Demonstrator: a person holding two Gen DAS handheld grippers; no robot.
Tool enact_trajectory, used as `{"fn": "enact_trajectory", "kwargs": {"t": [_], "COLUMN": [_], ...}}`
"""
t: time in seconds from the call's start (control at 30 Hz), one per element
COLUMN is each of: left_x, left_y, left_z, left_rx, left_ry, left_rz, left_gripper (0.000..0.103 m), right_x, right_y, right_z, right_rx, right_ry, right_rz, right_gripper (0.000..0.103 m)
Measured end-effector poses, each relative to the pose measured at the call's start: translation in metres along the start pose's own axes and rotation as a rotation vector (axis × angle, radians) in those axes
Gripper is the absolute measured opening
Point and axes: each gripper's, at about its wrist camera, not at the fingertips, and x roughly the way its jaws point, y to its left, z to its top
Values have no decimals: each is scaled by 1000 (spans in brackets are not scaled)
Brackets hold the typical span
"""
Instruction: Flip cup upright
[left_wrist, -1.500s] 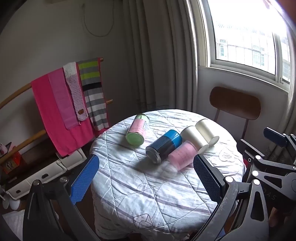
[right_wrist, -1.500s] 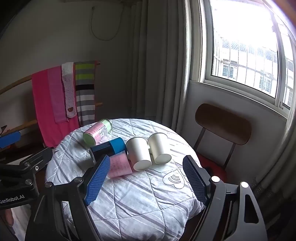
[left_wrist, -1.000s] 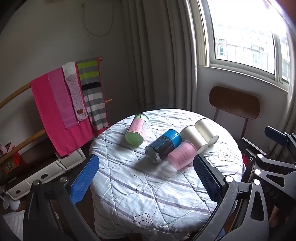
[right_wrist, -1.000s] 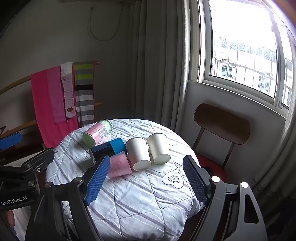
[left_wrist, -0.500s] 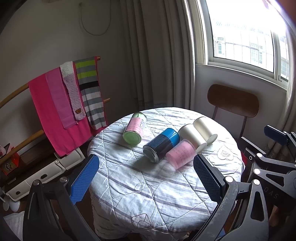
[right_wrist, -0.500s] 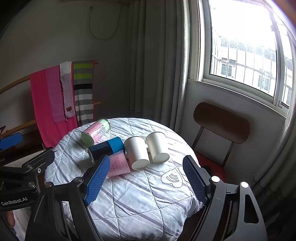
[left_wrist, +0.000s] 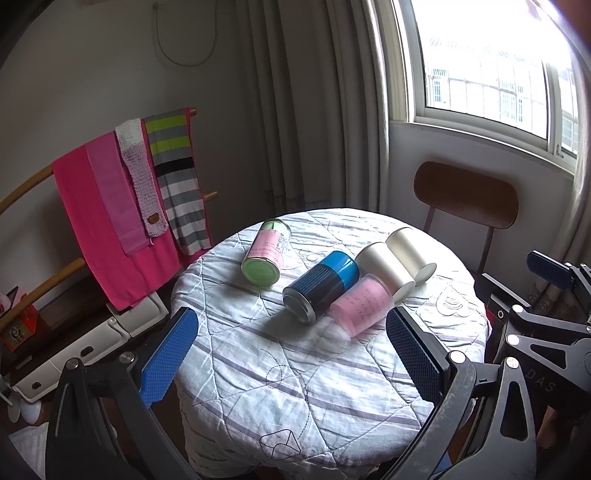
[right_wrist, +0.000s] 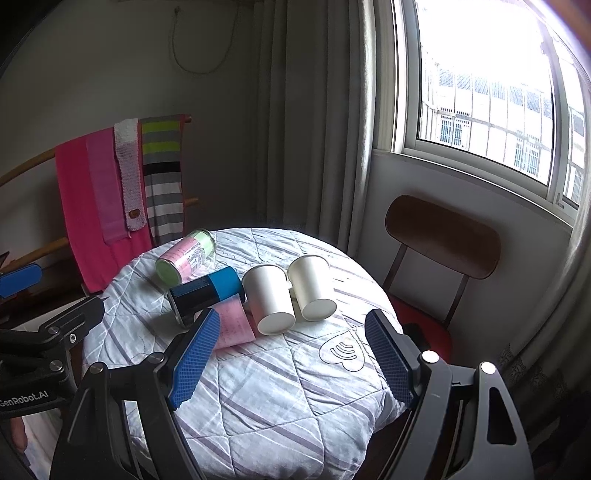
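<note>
Round table (left_wrist: 332, 398), quilted cover. Five cups lying on sides mid-table: blue cup (left_wrist: 321, 286), two white cups (right_wrist: 271, 299), green cup (left_wrist: 265, 253), pink cup (left_wrist: 361, 305). Left gripper (left_wrist: 291, 350), right gripper (right_wrist: 291, 360): both spread wide, empty, short of the cups.

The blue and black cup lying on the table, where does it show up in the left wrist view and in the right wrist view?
Left wrist view: the blue and black cup lies on its side near the picture's centre, between the green-ended cup and the pink cup.
Right wrist view: it lies left of centre, just above the right gripper's left finger pad.
Shared landmark: the brown chair back behind the table.
</note>
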Motion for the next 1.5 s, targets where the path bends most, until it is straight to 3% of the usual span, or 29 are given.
{"fn": "enact_trajectory", "kwargs": {"t": [0.6, 1.03, 1.2, 1.37, 1.5], "left_x": [32, 63, 83, 108, 134], "left_y": [-5, 5, 5, 15, 27], "left_z": [6, 9, 9, 18, 28], "left_rx": [-2, -12, 29, 50, 64], "left_ry": [48, 96, 132, 159, 188], "left_rz": [-49, -53, -99, -60, -76], "left_gripper": [103, 103, 103, 103, 103], "right_x": [23, 58, 80, 103, 121], "right_y": [-12, -13, -17, -23, -25], "right_z": [1, 3, 7, 11, 14], "right_rx": [25, 12, -8, 5, -1], "right_ry": [37, 85, 120, 155, 171], "right_rz": [-23, 16, 37, 52, 52], "right_gripper": [82, 82, 82, 82, 82]}}
